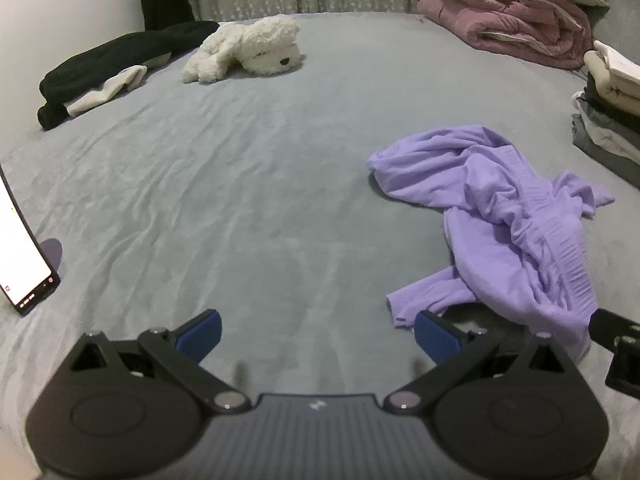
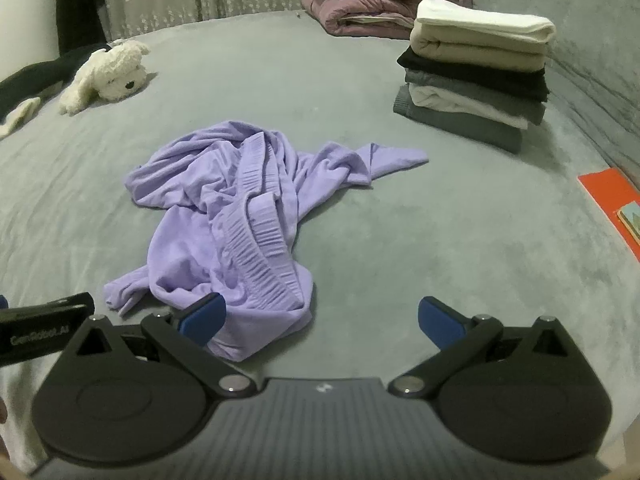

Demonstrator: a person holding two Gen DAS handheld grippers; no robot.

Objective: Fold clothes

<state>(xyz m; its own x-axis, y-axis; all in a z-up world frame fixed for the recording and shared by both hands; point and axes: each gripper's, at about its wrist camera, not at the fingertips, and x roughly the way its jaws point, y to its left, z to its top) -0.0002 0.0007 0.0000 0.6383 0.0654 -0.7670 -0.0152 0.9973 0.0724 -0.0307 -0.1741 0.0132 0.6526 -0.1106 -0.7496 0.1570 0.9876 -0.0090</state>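
Note:
A crumpled lilac garment [image 2: 228,220] with a ribbed elastic waistband lies in a heap on the grey bed sheet [image 2: 420,248]. In the left wrist view the same lilac garment [image 1: 508,216] lies to the right. My left gripper [image 1: 318,334] hovers open over bare sheet, its right blue pad close to a loose lilac corner. My right gripper [image 2: 322,320] is open too, its left pad just over the garment's near edge, nothing pinched. The right gripper's body [image 1: 620,348] shows at the left view's right edge.
A stack of folded clothes [image 2: 476,72] stands at the back right, a pink quilt [image 2: 380,0] behind it. A white plush dog [image 1: 248,48] and a black garment [image 1: 116,64] lie far left. A lit phone [image 1: 20,256] sits left, an orange card [image 2: 616,204] right.

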